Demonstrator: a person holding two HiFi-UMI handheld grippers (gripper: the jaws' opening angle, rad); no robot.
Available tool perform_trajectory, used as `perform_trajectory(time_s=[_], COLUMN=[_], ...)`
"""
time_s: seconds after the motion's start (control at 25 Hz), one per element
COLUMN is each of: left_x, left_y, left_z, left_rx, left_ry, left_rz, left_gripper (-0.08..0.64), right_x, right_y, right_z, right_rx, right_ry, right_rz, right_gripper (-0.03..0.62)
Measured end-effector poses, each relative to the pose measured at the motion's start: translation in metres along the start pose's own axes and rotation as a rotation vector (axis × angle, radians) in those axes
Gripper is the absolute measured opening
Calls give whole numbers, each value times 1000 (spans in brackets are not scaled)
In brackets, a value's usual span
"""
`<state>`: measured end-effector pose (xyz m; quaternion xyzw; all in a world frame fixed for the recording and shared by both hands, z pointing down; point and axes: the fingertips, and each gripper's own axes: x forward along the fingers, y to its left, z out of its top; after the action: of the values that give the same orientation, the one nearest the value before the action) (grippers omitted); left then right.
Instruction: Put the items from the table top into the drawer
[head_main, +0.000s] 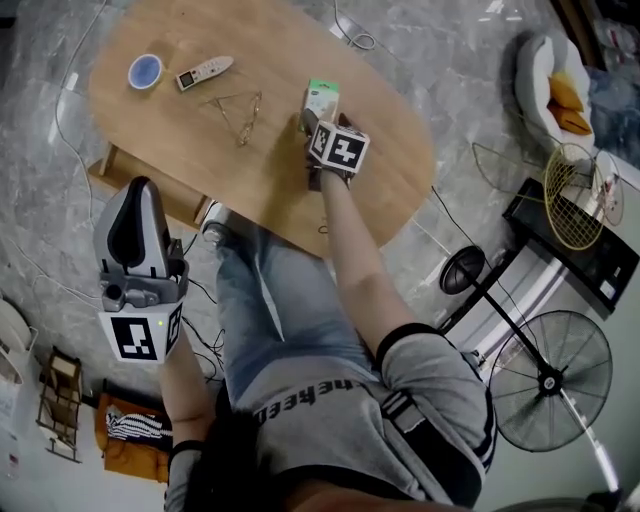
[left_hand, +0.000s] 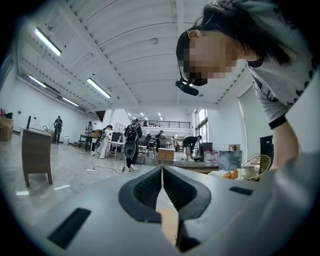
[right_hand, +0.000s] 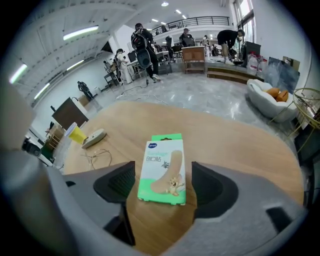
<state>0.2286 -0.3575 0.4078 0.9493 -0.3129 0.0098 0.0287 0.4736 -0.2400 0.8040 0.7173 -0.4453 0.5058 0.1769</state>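
Note:
A green and white box of plasters (head_main: 322, 98) lies flat on the oval wooden table (head_main: 180, 130). My right gripper (head_main: 318, 125) points down at it, open, its jaws either side of the box (right_hand: 163, 169) without touching it; the right gripper (right_hand: 162, 185) hangs just over the tabletop. Further left on the table lie a pair of thin-framed glasses (head_main: 238, 113), a white hand-held device (head_main: 205, 72) and a small blue-topped round cup (head_main: 145, 71). My left gripper (head_main: 140, 195) is off the table's near left edge, shut and empty (left_hand: 162, 175). A wooden drawer part (head_main: 115, 165) shows under the table's left edge.
A floor fan (head_main: 550, 380), a racket (head_main: 572, 195) and a white seat with orange things (head_main: 555, 95) stand to the right of the table. Cables run over the grey floor. The person's legs are close to the table's near edge.

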Motion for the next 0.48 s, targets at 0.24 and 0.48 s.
perform_trajectory(time_s=[0.24, 0.48], left_x=[-11, -24], left_y=[7, 13], left_z=[-16, -19], left_rx=[-21, -16], left_ry=[21, 21], left_rz=[8, 24], left_gripper=[14, 14], right_x=[23, 26], right_y=[3, 2], right_z=[-12, -16], right_rx=[-39, -61], right_ry=[57, 75], right_rz=[-58, -69], right_gripper=[354, 341])
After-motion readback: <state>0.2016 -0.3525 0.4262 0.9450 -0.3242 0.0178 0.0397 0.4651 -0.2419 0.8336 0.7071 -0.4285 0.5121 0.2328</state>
